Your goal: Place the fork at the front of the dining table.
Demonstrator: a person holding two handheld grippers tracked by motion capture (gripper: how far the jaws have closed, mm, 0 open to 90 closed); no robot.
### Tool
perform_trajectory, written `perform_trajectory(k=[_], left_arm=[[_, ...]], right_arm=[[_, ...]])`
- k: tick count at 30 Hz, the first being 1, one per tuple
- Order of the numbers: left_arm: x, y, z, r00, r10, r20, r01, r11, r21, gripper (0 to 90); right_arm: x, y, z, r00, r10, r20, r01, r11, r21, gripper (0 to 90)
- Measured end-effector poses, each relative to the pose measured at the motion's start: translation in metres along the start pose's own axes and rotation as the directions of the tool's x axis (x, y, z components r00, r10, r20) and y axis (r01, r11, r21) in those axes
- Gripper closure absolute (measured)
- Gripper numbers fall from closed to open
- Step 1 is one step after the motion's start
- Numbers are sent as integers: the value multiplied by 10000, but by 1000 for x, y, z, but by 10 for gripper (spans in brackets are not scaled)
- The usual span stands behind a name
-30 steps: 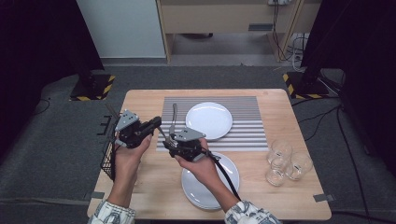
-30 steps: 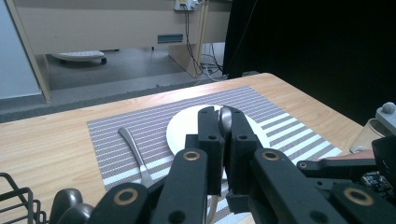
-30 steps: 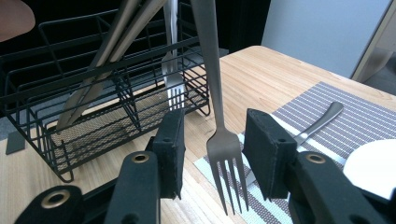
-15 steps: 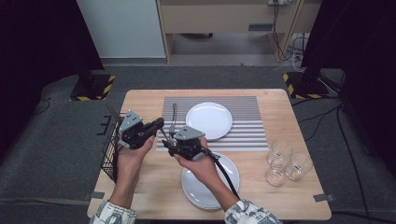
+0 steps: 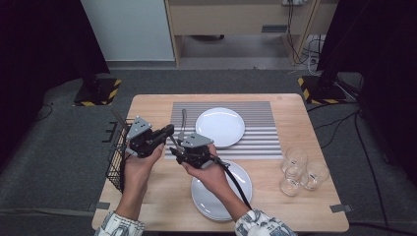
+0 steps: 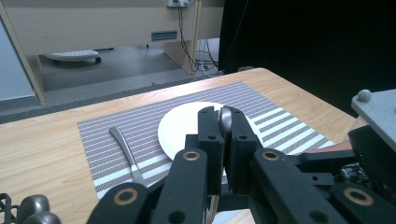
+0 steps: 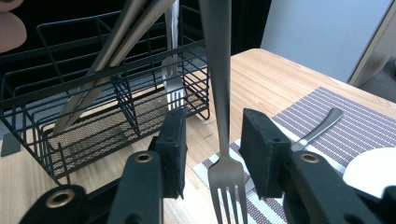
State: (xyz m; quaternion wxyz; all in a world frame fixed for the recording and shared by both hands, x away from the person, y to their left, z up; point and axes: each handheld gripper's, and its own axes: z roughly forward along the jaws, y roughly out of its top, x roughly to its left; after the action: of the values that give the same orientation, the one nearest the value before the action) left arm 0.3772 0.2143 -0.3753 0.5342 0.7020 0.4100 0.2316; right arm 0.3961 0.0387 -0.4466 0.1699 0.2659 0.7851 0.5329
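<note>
The left gripper (image 6: 220, 116) is clamped tight on the rounded end of a fork's (image 7: 219, 93) handle. The fork hangs tines down and is offered across to the other hand. It looks like a hand-over to me, a regrip so the fork can be laid down flat rather than dangled.

The right gripper (image 7: 212, 135) has its black padded jaws on either side of the fork's neck. They have just been closing, but there is a gap at each pad, so they are not gripping it. The fork is plain brushed steel, slim in the stem and widening to four tines just above the table (image 5: 147, 105).

Behind it stands a black wire basket (image 7: 93, 107) at the table's left edge, with a fine mesh floor. More steel cutlery leans upright in it, handy to draw from.

Beyond the two grippers lies a grey striped placemat (image 5: 255, 110) with a woven look. A second utensil (image 5: 183, 123) rests flat on it just left of a glossy white plate (image 5: 220, 127), like the start of a place setting. Nearer the person sits a stack of plates (image 5: 221, 196). Off to the right is a cluster of clear glasses (image 5: 297, 172) on the pale wood.
</note>
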Motion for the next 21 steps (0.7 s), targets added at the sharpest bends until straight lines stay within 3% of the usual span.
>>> perform_trajectory(k=[15,21], left_arm=[[-2,0,-1,10000,36,14,-36,10000,-37,862],[-3,0,1,10000,-42,64,43,9998,-183,841]], right_arm=[[-1,-1,5,10000,-55,57,55,10000,-68,824],[-2,0,2,9998,52,-194,-53,10000,-73,847]])
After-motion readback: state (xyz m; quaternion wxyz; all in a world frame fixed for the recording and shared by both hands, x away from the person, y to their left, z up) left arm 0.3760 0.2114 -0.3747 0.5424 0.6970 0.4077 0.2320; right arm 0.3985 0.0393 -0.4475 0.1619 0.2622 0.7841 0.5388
